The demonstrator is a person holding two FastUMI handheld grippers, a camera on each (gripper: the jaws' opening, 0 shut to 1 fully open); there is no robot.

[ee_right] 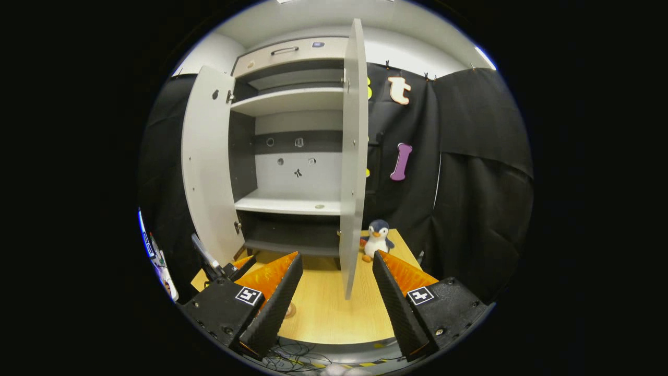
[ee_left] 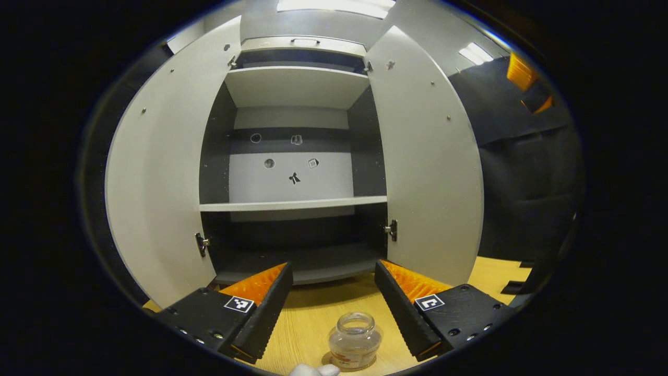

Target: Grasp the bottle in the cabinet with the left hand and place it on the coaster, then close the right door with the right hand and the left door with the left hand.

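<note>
Small clear glass bottle (ee_left: 354,340): upright, long axis vertical, mouth up, on the light wooden tabletop (ee_left: 313,318), near, between the spread fingers of the left gripper (ee_left: 334,305), untouched. Right gripper (ee_right: 334,300): fingers apart, holding nothing. Grey two-door cabinet (ee_left: 295,156): left door (ee_left: 156,188) and right door (ee_left: 428,172) open. Plush penguin (ee_right: 377,239) at far right.
</note>
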